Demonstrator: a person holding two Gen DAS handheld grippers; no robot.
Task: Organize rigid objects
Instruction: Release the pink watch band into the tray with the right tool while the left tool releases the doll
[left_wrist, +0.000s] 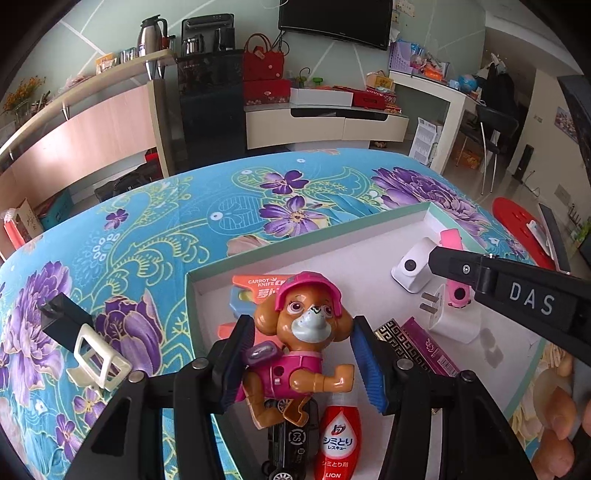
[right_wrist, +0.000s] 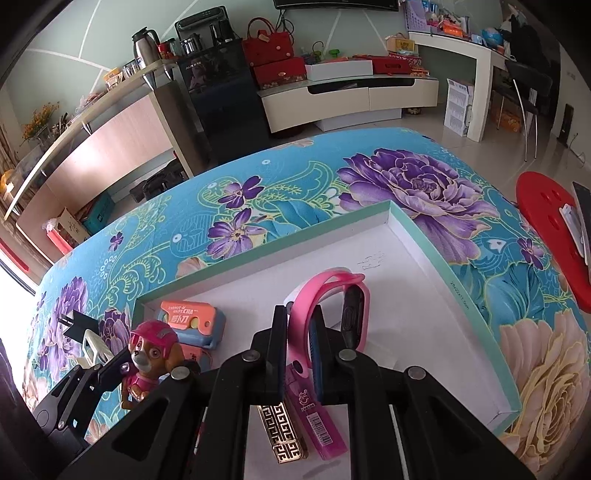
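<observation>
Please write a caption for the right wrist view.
Right tongs shut on a pink wristband above the white tray.

A floral tablecloth (left_wrist: 155, 236); behind it, a television (left_wrist: 334, 18), red handbag (left_wrist: 263, 59), steel thermos (left_wrist: 151, 33).

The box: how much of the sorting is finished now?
Done: knife toy, charger and bottle lie in the box. In hand: left gripper holds the dog toy; right gripper holds the pink band. Left: black plug and white clip outside.
</observation>
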